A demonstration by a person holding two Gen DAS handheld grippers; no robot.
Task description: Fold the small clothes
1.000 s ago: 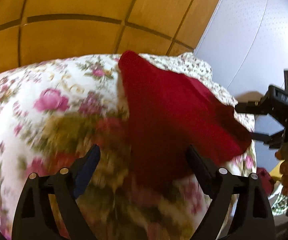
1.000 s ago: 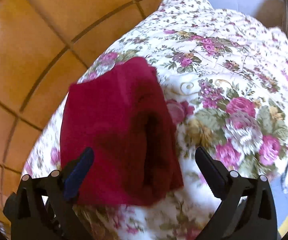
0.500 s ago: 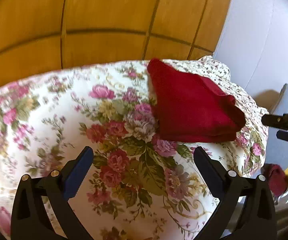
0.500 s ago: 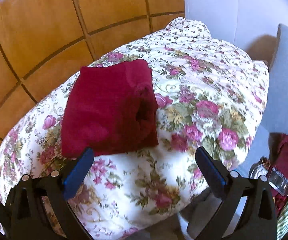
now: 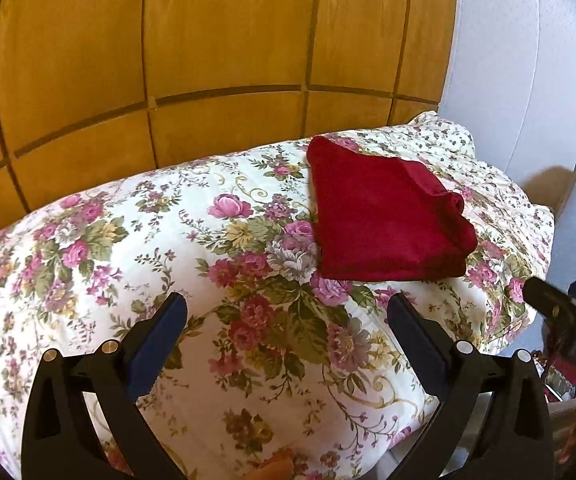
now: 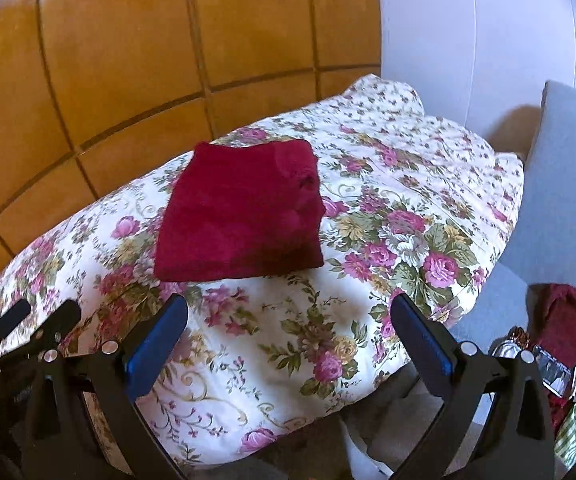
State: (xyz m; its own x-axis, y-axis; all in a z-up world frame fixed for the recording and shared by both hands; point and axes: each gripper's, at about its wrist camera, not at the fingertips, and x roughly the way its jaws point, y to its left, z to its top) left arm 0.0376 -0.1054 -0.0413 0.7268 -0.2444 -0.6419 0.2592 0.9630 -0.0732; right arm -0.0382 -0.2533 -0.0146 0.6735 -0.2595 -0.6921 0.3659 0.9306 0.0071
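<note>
Apparently the fold on this piece is done: the dark red garment is lying as a squarish packet on the far side of the floral quilt, near the wooden panelling. The left hand-held gripper and right hand-held gripper are hanging spread and empty, the left one's jaws having just been opening. Next probably means fetching another piece, perhaps from the heap at the right.

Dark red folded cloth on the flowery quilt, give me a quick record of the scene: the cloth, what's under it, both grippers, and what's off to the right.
cloth: dark red folded cloth, a neat rectangle lying flat
surface: white quilt with pink roses, under the cloth
left gripper: open, empty, apart from the cloth
right gripper: open, empty, apart from the cloth
backdrop: wooden panelled wall
right side: another dark red garment, unfolded, beside the quilt
</note>
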